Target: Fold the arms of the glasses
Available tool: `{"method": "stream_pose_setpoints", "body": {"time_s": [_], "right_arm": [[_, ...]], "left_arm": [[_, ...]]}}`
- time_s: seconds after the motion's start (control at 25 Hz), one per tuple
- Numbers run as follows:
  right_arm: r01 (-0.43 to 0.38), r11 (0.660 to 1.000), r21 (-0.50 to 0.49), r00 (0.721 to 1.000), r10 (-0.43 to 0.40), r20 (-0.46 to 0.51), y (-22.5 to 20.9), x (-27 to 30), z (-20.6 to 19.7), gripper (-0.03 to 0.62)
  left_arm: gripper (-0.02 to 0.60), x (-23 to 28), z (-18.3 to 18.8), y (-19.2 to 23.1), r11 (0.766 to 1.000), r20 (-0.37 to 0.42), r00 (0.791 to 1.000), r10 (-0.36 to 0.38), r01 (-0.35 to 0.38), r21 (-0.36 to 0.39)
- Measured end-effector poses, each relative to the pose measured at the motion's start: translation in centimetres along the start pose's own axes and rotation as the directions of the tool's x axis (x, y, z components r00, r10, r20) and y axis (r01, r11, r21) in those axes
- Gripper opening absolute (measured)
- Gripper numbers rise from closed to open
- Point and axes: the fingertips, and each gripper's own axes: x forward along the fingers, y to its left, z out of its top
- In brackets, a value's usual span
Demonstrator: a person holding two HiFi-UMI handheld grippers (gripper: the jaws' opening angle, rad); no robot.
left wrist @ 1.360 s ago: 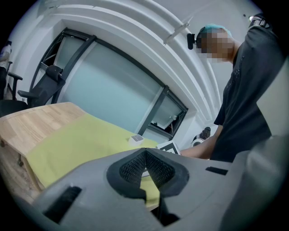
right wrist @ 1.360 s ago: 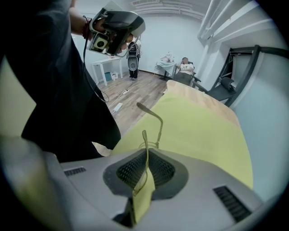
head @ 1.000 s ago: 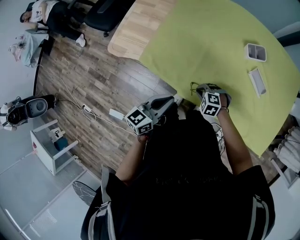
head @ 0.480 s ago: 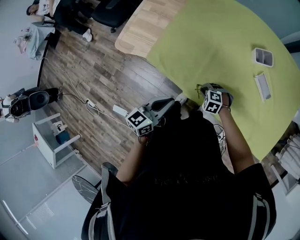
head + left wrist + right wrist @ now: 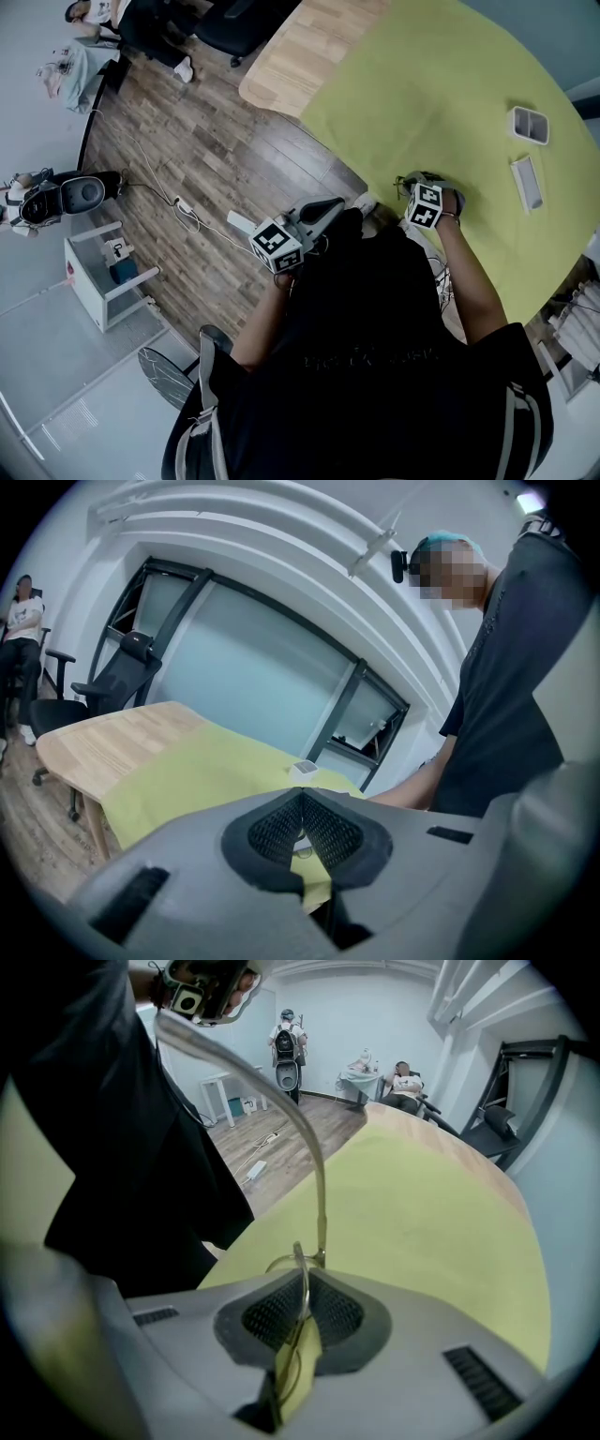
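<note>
Glasses (image 5: pixel 305 1290) are clamped by a lens rim in the right gripper (image 5: pixel 302 1274), with one arm (image 5: pixel 322 1204) standing unfolded over the near edge of the yellow-green cloth (image 5: pixel 422 1213). The left gripper (image 5: pixel 302 797) has its jaws pressed together on nothing and hangs left of the table (image 5: pixel 300 47), above the wooden floor (image 5: pixel 187 159)

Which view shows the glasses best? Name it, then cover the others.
The right gripper view: the glasses sit close up, rim clamped in the right gripper's jaws, one arm unfolded. The head view shows them only as thin dark lines by that gripper. The left gripper view shows none clearly.
</note>
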Motion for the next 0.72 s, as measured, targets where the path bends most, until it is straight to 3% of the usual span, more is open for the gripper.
{"method": "stream_pose_setpoints", "body": {"time_s": [0.44,0.72], "right_arm": [[0.060,0.983,0.176,0.985,-0.087,0.150,-0.1,-2.7,1.3,0.041],[0.092,0.958,0.273,0.970,-0.148,0.193,0.6,-5.3,1.1,0.041]], "left_arm": [[0.017,0.9,-0.5,-1.0,0.999,0.010,0.999,-0.049,0.049,0.016],[0.017,2.3,-0.6,-1.6,0.994,0.009,0.994,-0.110,0.110,0.026]]}}
